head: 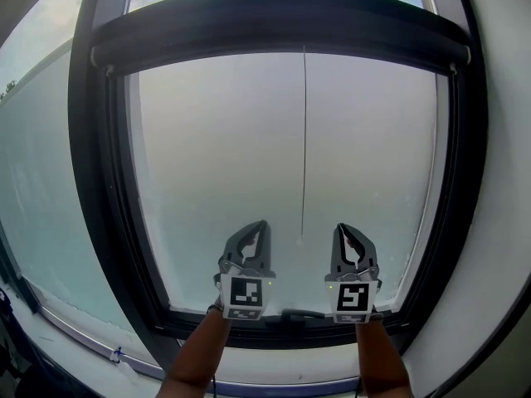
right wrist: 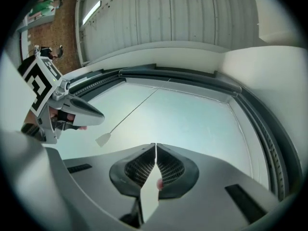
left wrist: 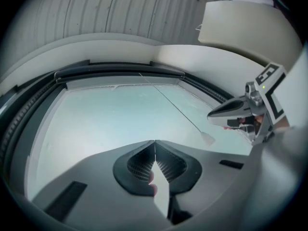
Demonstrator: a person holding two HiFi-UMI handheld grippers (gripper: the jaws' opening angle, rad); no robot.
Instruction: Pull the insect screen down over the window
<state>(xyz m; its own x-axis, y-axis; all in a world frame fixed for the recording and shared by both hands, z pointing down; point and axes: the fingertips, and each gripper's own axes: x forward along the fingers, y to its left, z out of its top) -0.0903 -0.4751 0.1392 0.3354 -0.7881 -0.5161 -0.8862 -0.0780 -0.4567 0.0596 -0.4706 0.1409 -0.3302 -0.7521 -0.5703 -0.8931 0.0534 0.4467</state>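
Pale sky beyond window [head: 216, 156]; screen [head: 282, 25] seemingly still rolled up in housing across top; cord [head: 304, 139] hanging down pane, tab [head: 301, 240] dangling between tongs, touching neither; left tongs [head: 262, 226] closed, empty; right tongs [head: 342, 229] closed, empty, both low near bottom frame [head: 282, 315]; task apparently unstarted; still to do: grip tab, draw screen down.
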